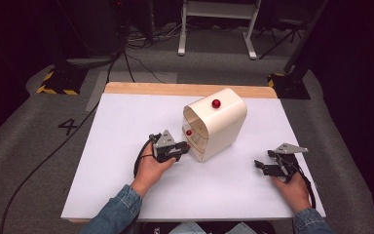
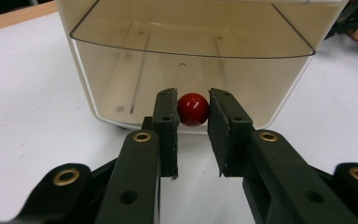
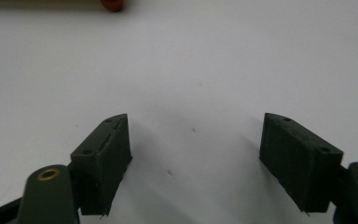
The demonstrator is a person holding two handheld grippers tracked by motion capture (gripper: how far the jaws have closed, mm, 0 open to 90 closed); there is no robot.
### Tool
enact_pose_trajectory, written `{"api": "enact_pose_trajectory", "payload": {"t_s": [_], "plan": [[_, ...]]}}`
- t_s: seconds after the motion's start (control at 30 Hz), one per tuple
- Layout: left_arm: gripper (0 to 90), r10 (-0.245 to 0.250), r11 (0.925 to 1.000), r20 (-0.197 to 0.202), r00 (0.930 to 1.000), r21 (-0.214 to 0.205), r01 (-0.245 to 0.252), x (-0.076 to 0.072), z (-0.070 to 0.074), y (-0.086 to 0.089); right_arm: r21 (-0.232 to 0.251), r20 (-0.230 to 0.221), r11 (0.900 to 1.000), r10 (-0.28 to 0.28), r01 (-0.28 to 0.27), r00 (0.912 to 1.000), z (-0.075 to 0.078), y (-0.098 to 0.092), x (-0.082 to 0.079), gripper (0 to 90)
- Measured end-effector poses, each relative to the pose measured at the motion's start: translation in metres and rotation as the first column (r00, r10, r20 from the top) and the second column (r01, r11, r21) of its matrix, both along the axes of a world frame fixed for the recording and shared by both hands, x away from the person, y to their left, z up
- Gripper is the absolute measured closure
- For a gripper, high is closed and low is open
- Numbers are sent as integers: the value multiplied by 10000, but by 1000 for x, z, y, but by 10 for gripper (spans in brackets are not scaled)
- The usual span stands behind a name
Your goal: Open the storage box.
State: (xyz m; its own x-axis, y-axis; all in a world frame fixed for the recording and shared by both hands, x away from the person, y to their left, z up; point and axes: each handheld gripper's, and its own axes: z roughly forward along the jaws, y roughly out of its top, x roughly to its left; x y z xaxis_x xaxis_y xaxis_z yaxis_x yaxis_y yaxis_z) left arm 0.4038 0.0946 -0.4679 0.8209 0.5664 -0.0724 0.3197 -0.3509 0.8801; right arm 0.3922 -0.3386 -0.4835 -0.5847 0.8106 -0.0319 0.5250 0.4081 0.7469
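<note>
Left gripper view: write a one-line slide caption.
Left gripper shut on the red knob of a cream box's clear drawer.

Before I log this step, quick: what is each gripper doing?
Left gripper: shut on the small glossy red ball knob at the cream plastic box's clear front.
Right gripper: open, holding nothing.

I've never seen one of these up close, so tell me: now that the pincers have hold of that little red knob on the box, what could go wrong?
1. The left gripper pinches the round red knob only at its pad tips, so it might slip out.
2. The cream box is not steadied, since the right gripper rests open and apart on the white table; a pull could drag the box along.
</note>
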Motion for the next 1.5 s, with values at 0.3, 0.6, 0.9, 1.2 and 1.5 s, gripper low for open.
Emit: {"api": "enact_pose_trajectory", "payload": {"t_s": [0.3,0.6,0.9,1.2,1.5], "plan": [[733,-71,9998,1,10000,160,71,-2,2,3,-6,6,10000,-2,2,10000,0,0,0,248],[733,18,9996,-41,10000,272,-17,-17,6,21,4,9,10000,0,0,10000,0,0,0,248],[733,290,9990,-84,9995,333,-287,-35,6,40,16,4,10000,3,-3,10000,0,0,0,248],[733,472,9982,-113,9988,378,-467,-49,6,56,18,-2,10000,10,-10,10000,0,0,0,248],[733,507,9980,-252,9984,382,-498,-52,4,62,37,-21,10000,9,-9,10000,0,0,0,248]]}}
